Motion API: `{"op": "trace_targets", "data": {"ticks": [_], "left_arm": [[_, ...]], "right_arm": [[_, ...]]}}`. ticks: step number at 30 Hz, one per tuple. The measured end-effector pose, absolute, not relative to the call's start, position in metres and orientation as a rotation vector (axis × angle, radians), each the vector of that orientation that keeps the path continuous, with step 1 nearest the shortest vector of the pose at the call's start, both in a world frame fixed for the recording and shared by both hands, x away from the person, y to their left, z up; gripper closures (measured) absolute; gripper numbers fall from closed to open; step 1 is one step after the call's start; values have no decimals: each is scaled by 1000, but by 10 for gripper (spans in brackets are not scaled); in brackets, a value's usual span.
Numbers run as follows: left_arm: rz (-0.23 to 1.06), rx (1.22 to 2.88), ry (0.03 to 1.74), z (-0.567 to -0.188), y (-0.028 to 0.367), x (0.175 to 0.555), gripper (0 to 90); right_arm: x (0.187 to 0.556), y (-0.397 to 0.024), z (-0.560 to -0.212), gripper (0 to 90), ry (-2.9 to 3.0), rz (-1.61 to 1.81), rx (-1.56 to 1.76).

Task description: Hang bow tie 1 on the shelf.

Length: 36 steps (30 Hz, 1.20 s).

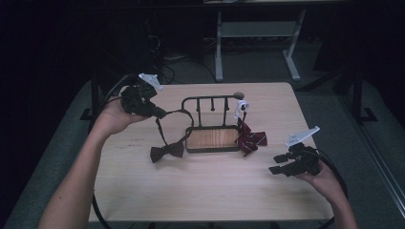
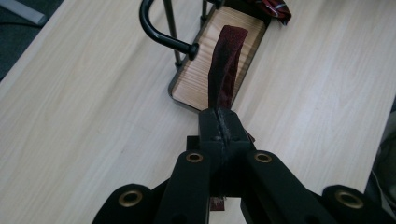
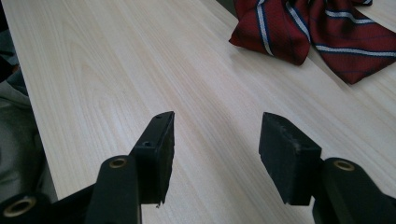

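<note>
Jaws of the left gripper (image 1: pixel 160 113) are pressed fully together on the strap (image 2: pixel 226 65) of a dark bow tie (image 1: pixel 167 151), seen clamped between the black tips in the left gripper view. In the high view this gripper is raised over the far left part of the wooden table (image 1: pixel 200 191), and the strap runs down from it to the bow, which lies on the table just left of a small black rack (image 1: pixel 212 102) with a wooden base. The strap also loops toward the rack's top bar at its left end; whether it rests on the bar I cannot tell. A red striped bow tie (image 1: pixel 249 138) lies against the right end of the rack, hanging from a strap with a white tag. The right gripper (image 1: pixel 277 164) sits low at the near right of the table, its jaws standing apart with nothing between them, the striped tie farther off ahead of them.
</note>
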State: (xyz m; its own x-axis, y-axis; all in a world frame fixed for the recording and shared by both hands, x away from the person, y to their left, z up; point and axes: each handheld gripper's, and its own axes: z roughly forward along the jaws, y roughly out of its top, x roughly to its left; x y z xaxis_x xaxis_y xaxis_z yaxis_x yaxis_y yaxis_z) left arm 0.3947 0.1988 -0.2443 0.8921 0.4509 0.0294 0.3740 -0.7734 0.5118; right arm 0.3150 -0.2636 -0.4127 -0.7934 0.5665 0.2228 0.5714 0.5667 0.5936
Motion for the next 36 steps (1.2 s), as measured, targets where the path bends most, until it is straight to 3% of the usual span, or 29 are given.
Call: {"op": "trace_targets", "data": {"ticks": [36], "left_arm": [[212, 2576, 787, -259, 194, 440, 900]], "right_arm": [[315, -264, -411, 454, -2779, -1072, -995]]}}
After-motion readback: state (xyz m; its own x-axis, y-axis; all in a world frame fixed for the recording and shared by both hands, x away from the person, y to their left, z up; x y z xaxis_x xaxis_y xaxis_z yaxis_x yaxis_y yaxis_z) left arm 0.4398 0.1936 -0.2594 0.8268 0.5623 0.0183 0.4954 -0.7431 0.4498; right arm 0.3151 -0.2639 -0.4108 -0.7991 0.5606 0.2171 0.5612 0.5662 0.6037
